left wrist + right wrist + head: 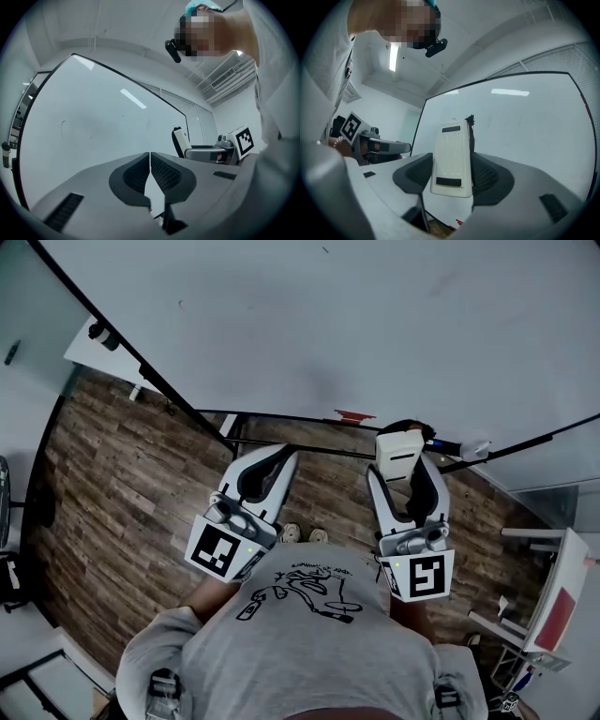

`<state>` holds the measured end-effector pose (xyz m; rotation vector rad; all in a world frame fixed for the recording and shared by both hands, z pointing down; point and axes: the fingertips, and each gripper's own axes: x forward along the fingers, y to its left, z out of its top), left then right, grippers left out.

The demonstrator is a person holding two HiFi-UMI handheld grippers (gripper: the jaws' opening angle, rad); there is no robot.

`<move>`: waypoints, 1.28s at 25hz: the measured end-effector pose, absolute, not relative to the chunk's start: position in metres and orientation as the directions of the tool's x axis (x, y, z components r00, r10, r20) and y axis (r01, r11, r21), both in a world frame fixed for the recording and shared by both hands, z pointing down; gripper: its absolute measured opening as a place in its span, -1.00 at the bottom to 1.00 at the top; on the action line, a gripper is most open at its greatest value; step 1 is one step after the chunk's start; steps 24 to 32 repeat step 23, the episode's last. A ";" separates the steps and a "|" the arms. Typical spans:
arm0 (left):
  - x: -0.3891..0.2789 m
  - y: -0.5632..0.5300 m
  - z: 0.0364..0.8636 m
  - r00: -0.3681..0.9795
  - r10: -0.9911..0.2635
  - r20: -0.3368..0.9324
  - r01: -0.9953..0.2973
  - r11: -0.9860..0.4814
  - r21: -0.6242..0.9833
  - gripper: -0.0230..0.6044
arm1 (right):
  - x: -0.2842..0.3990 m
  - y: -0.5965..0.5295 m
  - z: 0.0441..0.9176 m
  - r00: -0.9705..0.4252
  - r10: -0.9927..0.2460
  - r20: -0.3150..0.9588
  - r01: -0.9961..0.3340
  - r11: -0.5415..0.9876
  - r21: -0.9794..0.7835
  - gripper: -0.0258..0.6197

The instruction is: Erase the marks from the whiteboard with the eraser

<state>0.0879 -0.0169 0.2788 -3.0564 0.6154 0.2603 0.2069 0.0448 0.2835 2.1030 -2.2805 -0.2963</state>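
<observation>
two grippers, one loaded: right gripper (452,161) clamps the white eraser (450,136) by its long sides, raised in front of the whiteboard (525,122). left gripper (150,159) pinched together, empty. eraser likely light, with a stiff, slightly slick plastic shell; the side grip suits it. no readable print, only two dark bars.

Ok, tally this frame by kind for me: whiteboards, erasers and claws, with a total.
whiteboard: 1
eraser: 1, clamped in the right claw
claws: 2, the left claw shut with nothing in it
Total: 4
</observation>
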 end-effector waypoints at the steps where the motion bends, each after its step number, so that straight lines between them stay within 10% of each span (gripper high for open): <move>1: 0.088 -0.016 0.277 0.908 -0.381 -0.172 -0.384 -0.923 0.020 -0.85 | 0.206 0.045 0.283 -0.091 -0.990 -0.111 -0.985 0.073 0.155 -0.10; 32: 0.064 -0.014 0.287 0.898 -0.413 -0.153 -0.412 -0.910 0.043 -0.85 | 0.187 0.047 0.280 -0.099 -0.989 -0.114 -0.985 0.081 0.151 -0.10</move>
